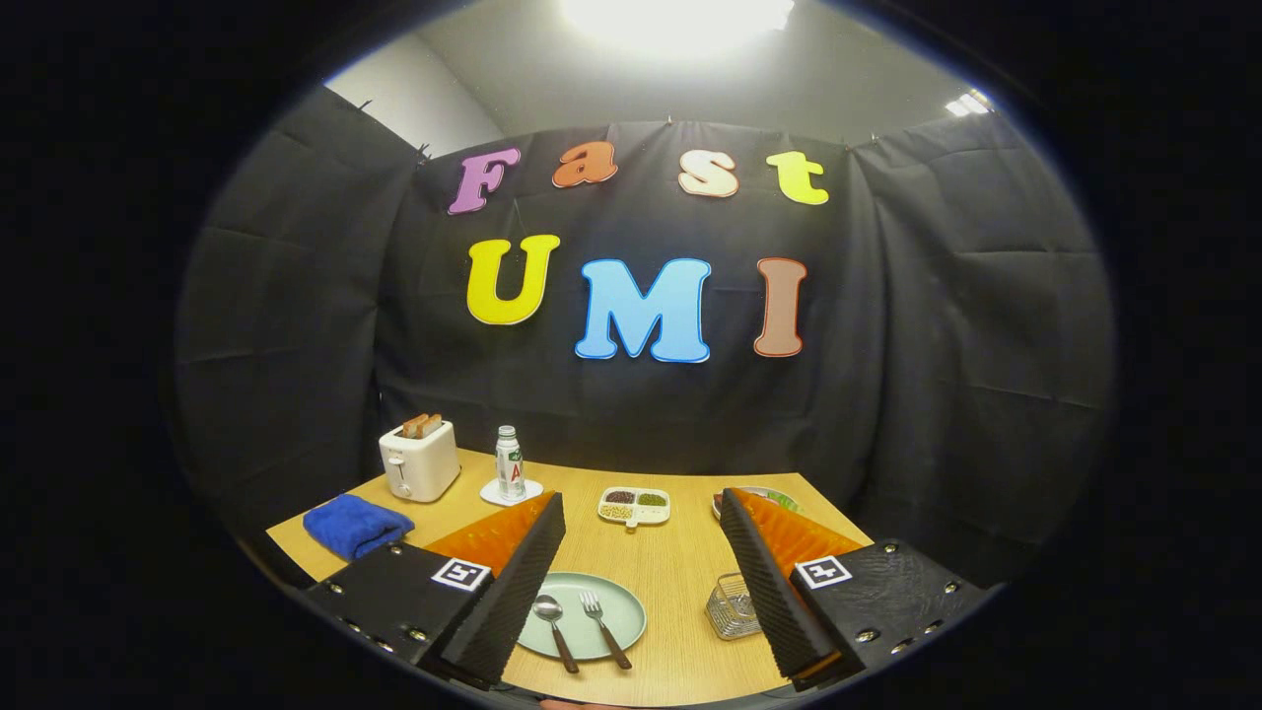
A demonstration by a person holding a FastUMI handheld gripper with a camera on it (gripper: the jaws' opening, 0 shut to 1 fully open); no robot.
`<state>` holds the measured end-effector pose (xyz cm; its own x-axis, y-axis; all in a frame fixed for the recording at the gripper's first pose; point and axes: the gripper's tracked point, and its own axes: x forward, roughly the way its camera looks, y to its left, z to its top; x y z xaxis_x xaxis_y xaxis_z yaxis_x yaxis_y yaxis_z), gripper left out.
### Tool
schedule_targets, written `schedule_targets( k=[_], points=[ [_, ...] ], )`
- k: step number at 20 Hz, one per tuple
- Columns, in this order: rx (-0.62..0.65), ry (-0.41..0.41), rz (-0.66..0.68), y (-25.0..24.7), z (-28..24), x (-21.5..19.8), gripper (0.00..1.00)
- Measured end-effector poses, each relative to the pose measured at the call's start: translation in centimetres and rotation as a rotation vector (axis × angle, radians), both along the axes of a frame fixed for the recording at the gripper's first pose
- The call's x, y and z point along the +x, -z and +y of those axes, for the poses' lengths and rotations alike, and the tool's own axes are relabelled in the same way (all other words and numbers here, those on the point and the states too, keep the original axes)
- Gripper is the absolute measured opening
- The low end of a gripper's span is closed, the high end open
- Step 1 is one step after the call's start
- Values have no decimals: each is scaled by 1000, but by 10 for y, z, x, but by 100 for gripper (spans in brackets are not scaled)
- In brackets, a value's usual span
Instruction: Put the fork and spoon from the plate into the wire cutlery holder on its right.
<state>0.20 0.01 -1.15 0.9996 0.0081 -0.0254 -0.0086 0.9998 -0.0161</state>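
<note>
Pale green plate (621,613) sits on the wooden table (680,572) between my two fingers, nearer the left one, whose inner edge overlaps its rim. On it I see the spoon (553,623) and the fork (601,625) side by side, spoon on the left, fork on the right, bowl and tines pointing away from me, dark handles toward me, close together but not touching as far as I can tell. Wire cutlery holder (731,605) stands on the table right of the plate, just beside the inner face of my right finger and partly hidden behind it; it looks empty, though the mesh is small and see-through so I can't be sure. My gripper (643,523) hangs above the table with the fingers spread wide apart, nothing between them but plate and bare wood, no contact with any cutlery. Beyond the fingers, mid-table, a small white divided dish (634,505) holds dark and greenish bits in its compartments. Further right, a second plate (764,493) peeks out just past the right fingertip, mostly hidden. On the far left of the table a white toaster (419,460) has two slices sticking up, a bottle (509,462) stands on a white coaster (511,491) right of it, and a folded blue cloth (355,525) lies nearer me, beside the left finger.
</note>
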Motion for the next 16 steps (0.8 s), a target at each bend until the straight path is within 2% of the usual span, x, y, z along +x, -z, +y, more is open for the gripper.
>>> schedule_targets(
  k=[6,16],
  points=[
    [-18,-15,58,23,-2,7,97],
    [-74,-122,335,105,9,7,97]
  ],
)
